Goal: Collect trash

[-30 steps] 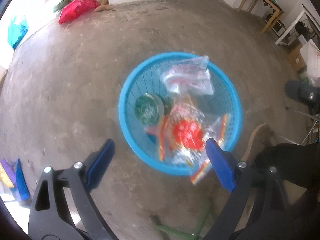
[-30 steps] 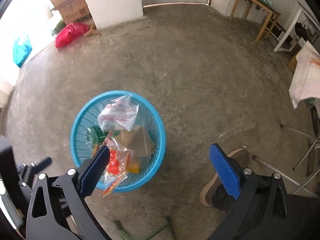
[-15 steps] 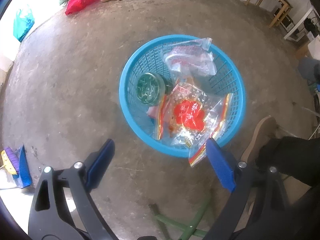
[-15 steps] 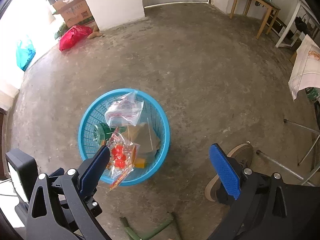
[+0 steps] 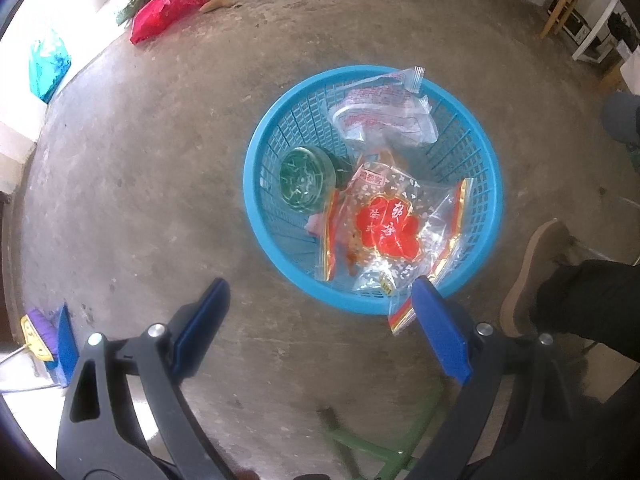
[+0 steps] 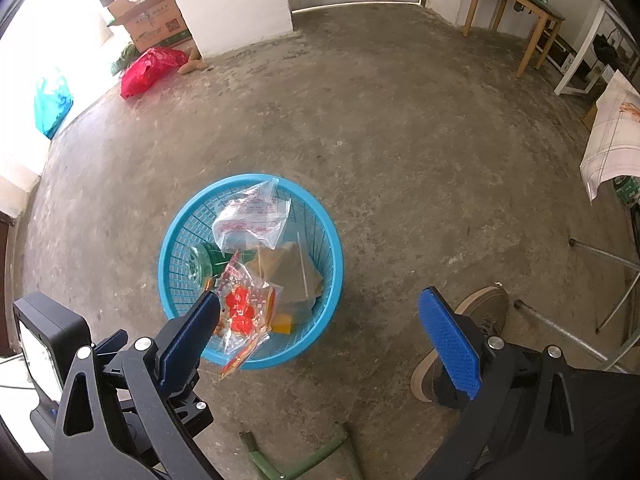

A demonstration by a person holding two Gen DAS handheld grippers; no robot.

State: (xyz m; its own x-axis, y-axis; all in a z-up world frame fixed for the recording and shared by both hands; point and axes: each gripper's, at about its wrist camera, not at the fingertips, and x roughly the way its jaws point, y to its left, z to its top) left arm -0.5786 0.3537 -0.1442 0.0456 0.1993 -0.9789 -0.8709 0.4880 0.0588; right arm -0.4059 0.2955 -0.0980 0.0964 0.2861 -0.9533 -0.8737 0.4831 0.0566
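Observation:
A blue plastic basket (image 5: 280,248) stands on the concrete floor, also in the right wrist view (image 6: 332,256). In it lie a clear wrapper with a red flower print (image 5: 384,232), hanging over the near rim, a clear bag with red print (image 5: 384,112), a green round lid (image 5: 306,180) and brown paper (image 6: 292,276). My left gripper (image 5: 320,324) is open and empty, above the floor just in front of the basket. My right gripper (image 6: 320,328) is open and empty, above the basket's near right side.
A red bag (image 6: 148,70) and a cardboard box (image 6: 150,28) lie by the white pillar at the back left. A teal bag (image 6: 52,104) sits far left. A person's shoe (image 6: 472,328) is right of the basket. Wooden table legs (image 6: 524,40) stand back right. A green frame (image 6: 296,460) lies below.
Both grippers have pulled back and up from the basket, so it looks smaller and farther. The flower-print wrapper has settled in the basket, hanging over the rim.

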